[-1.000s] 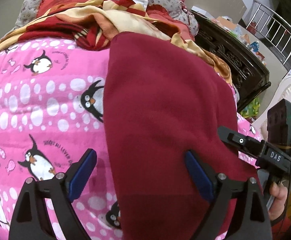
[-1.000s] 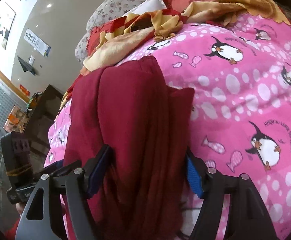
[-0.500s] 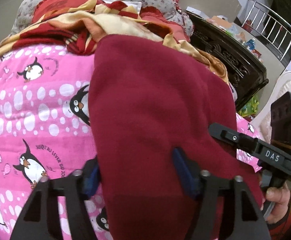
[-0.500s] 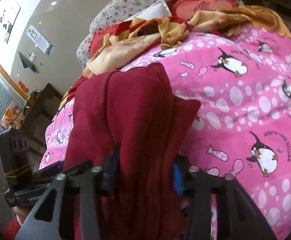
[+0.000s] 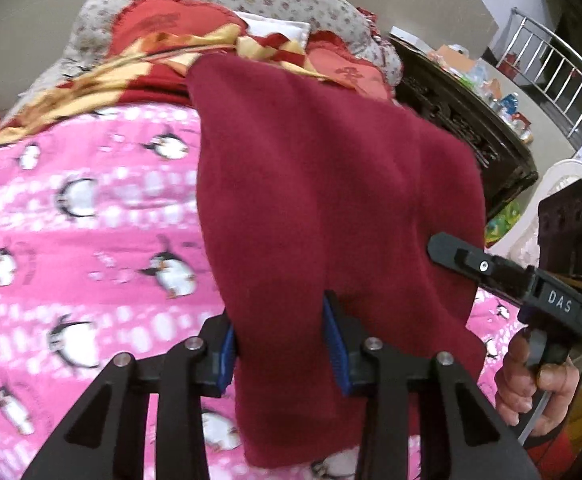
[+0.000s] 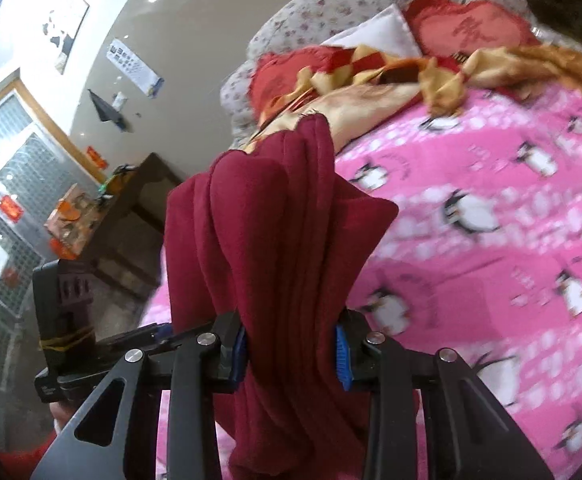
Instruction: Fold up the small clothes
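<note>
You are pinching the dark red fleece garment [image 5: 331, 184] in both the left gripper [image 5: 279, 348] and the right gripper [image 6: 291, 354], jaws just closing on it, above the pink penguin-print quilt [image 5: 83, 248].

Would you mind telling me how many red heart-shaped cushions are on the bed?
2: one red heart-shaped cushion at the far right by the white pillow, another left of it, partly under the checked blanket. More may be hidden.
</note>
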`<state>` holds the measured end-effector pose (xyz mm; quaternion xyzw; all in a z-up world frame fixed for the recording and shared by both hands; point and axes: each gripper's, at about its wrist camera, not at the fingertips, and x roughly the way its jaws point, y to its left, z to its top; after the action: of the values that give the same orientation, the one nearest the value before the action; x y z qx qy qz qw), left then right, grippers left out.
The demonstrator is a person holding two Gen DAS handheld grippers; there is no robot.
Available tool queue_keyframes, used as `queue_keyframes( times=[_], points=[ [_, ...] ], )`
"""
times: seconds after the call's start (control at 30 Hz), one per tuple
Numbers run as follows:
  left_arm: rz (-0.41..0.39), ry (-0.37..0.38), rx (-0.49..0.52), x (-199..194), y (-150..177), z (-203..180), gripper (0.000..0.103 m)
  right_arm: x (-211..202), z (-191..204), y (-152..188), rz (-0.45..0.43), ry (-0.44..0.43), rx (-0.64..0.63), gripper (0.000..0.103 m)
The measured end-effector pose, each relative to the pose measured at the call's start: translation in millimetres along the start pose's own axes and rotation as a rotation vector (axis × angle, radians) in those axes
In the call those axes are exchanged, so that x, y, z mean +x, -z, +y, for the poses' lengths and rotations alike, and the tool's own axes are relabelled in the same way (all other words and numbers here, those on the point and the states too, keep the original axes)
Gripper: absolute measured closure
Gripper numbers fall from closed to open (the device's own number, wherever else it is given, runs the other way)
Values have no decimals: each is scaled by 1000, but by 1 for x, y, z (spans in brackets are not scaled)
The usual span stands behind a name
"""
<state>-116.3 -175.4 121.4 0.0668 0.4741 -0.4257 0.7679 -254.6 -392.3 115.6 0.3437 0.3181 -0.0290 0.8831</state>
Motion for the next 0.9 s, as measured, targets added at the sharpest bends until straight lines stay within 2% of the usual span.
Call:
queue_keyframes(
  times=[0.2, 0.3, 0.33, 0.4, 0.43, 0.5, 0.6, 0.67, 0.77, 0.8, 0.9],
  points=[
    [22, -73, -16, -28, 10, 18, 64, 18, 23, 16, 62, -81, 21, 66],
    [58, -72, -60, -22, 23, 35, 63, 30, 28, 22, 88, -52, 0, 64],
    [67, -84, -69, -17, 27, 39, 62, 37, 26, 24, 106, -33, 6, 60],
    [82, -124, -66, -4, 35, 44, 61, 52, 19, 28, 152, 85, -1, 58],
    [71, -171, -58, 2, 40, 45, 61, 57, 17, 30, 170, 159, -18, 58],
    [52, -234, -40, 4, 42, 47, 58, 50, 21, 34, 147, 229, -68, 58],
    [39, -207, -66, 1, 47, 49, 46, 28, 43, 38, 110, 210, -161, 58],
    [26, -209, -70, -1, 49, 48, 41, 20, 66, 47, 113, 143, -242, 58],
    [-1, -245, -50, -7, 54, 42, 40, 22, 94, 69, 148, 77, -342, 66],
    [-9, -255, -46, -9, 54, 39, 39, 27, 97, 74, 164, 82, -362, 68],
    [-50, -288, -33, -21, 63, 32, 32, 49, 80, 96, 232, 235, -379, 79]
  ],
)
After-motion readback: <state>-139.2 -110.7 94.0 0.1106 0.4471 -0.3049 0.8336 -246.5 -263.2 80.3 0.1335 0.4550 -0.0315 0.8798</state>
